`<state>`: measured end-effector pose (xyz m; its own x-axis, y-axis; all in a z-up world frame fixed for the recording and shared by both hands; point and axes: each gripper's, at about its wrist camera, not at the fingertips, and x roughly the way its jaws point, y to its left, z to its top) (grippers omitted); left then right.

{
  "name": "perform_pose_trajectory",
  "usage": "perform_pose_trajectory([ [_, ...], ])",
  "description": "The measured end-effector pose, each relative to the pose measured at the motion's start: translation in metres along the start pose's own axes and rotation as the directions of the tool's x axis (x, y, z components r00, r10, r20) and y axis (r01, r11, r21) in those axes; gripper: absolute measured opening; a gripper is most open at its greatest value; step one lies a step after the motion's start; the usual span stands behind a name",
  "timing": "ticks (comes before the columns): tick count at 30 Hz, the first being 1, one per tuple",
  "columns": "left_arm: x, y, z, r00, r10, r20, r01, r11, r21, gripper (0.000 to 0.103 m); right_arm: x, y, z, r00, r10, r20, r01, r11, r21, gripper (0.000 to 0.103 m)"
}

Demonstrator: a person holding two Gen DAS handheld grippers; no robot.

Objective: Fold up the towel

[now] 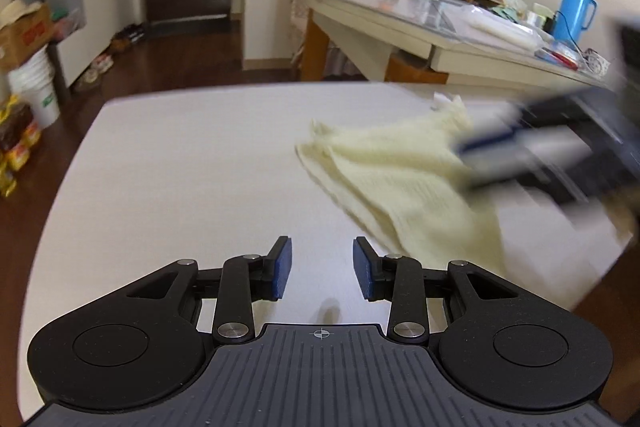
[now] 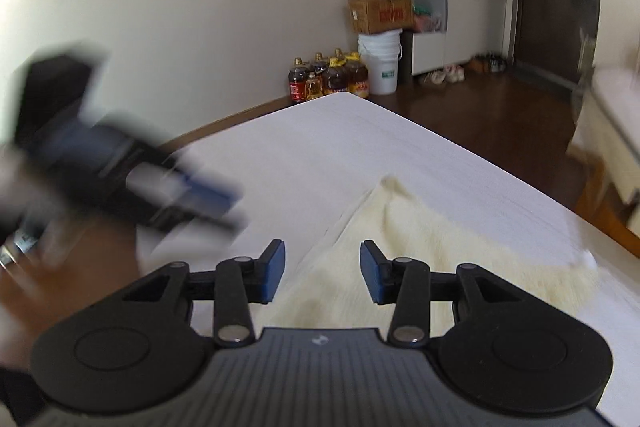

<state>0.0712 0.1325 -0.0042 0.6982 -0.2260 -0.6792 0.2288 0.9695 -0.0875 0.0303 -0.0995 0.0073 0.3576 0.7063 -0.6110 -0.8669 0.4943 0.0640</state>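
Left wrist view: soft, light towel [image 1: 392, 179] lies crumpled on counter [image 1: 192, 167]; take a corner. Left gripper [image 1: 322, 269] and right gripper [image 2: 322, 271] have jaws wide apart, holding nothing.

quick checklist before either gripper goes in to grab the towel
1. Left gripper open, nothing between its pads: ok.
2. Right gripper open, above the towel: ok.
3. Towel lying flat: not ok, it is rumpled with layers overlapping.
4. Towel fully on the white table: ok.
5. Towel corner sharp enough to aim at: cannot tell, motion blur.
6. Left gripper lined up with the towel: not ok, towel lies off to its right.
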Motion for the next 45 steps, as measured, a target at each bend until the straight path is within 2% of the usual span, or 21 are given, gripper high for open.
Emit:
perform_pose_trajectory([
  [5,0.034,0.01,0.042,0.999,-0.052,-0.008,0.052,0.997,0.058,0.04,-0.022,0.049,-0.035,0.996,-0.089,0.016,0.089,0.996,-0.032,0.045],
  [8,0.062,0.01,0.058,0.998,-0.048,-0.037,0.051,0.994,0.096,0.039,-0.021,0.071,-0.046,0.99,-0.138,0.017,0.138,0.989,-0.043,0.045],
  [11,0.081,0.01,0.062,0.997,-0.04,-0.067,0.048,0.991,0.124,0.039,-0.019,0.088,-0.051,0.984,-0.177,0.002,0.176,0.975,-0.138,0.041],
  [15,0.095,0.014,0.064,0.995,-0.009,-0.096,0.023,0.988,0.153,0.038,-0.009,0.11,-0.055,0.982,-0.186,-0.02,0.174,0.947,-0.269,0.039],
  [23,0.101,0.017,0.059,0.991,0.033,-0.13,-0.008,0.982,0.191,0.039,0.002,0.144,-0.067,0.965,-0.26,-0.034,0.2,0.813,-0.547,0.039],
  [29,0.104,0.015,0.058,0.989,0.038,-0.141,-0.009,0.98,0.197,0.039,0.015,0.145,-0.06,0.963,-0.266,-0.033,0.18,0.735,-0.654,0.039],
  [35,0.105,0.016,0.058,0.988,0.04,-0.146,-0.011,0.981,0.192,0.04,0.03,0.154,-0.056,0.966,-0.256,-0.027,0.162,0.688,-0.707,0.03],
  [36,0.105,0.016,0.058,0.989,0.041,-0.145,-0.012,0.981,0.193,0.04,0.031,0.155,-0.056,0.967,-0.252,-0.028,0.159,0.687,-0.709,0.023],
  [39,0.104,0.015,0.058,0.988,0.044,-0.146,-0.015,0.981,0.193,0.04,0.031,0.154,-0.056,0.973,-0.229,-0.037,0.141,0.71,-0.69,0.011],
  [45,0.096,0.009,0.053,0.986,0.058,-0.157,-0.024,0.977,0.214,0.042,0.01,0.152,-0.057,0.978,-0.207,-0.032,0.14,0.76,-0.634,0.01],
])
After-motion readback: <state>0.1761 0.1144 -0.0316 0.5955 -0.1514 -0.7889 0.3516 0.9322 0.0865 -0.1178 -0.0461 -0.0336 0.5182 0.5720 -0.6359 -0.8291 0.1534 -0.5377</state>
